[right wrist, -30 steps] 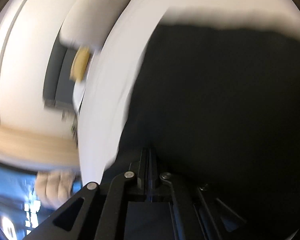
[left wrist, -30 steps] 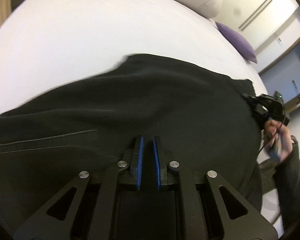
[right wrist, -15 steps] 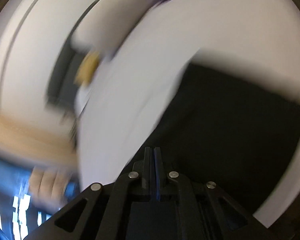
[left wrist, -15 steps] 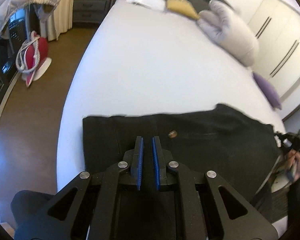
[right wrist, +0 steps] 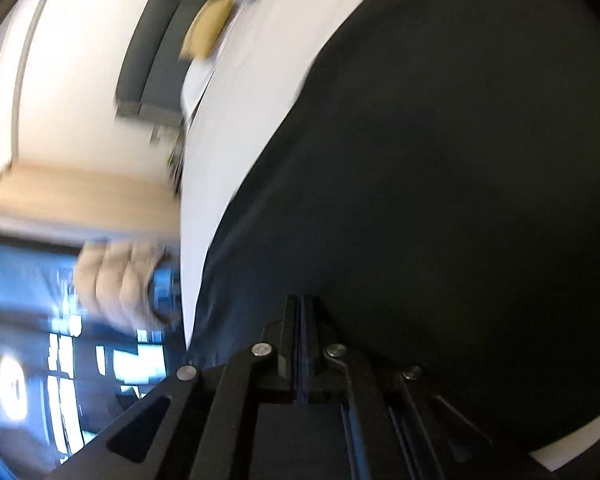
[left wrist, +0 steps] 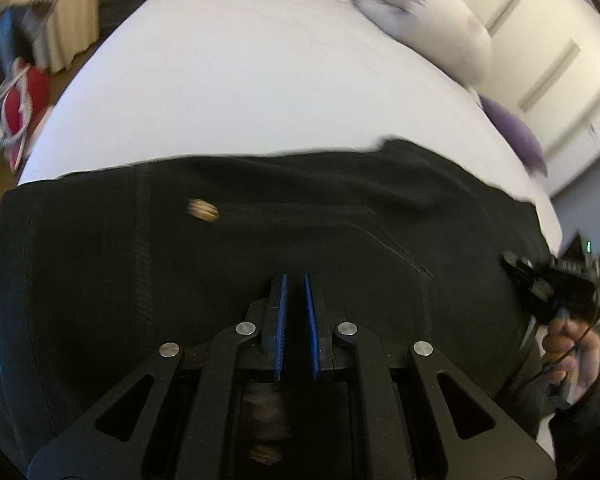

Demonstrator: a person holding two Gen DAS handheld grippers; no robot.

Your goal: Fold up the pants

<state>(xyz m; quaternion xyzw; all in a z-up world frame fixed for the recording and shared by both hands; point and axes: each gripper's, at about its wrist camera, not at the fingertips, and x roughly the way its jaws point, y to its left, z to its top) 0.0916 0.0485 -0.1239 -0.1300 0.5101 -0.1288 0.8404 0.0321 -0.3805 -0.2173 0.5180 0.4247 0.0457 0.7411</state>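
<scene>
White bed (left wrist: 228,92) under black pants (left wrist: 260,240); left gripper (left wrist: 295,280) jaws nearly together, right gripper (right wrist: 301,300) jaws pressed together.

Black pants (left wrist: 260,240) lie spread flat across the near part of the white bed (left wrist: 240,92), long side running left to right. A stitched vertical seam shows near the left end; a small tan button-like patch sits beside it. Fabric largely smooth
</scene>
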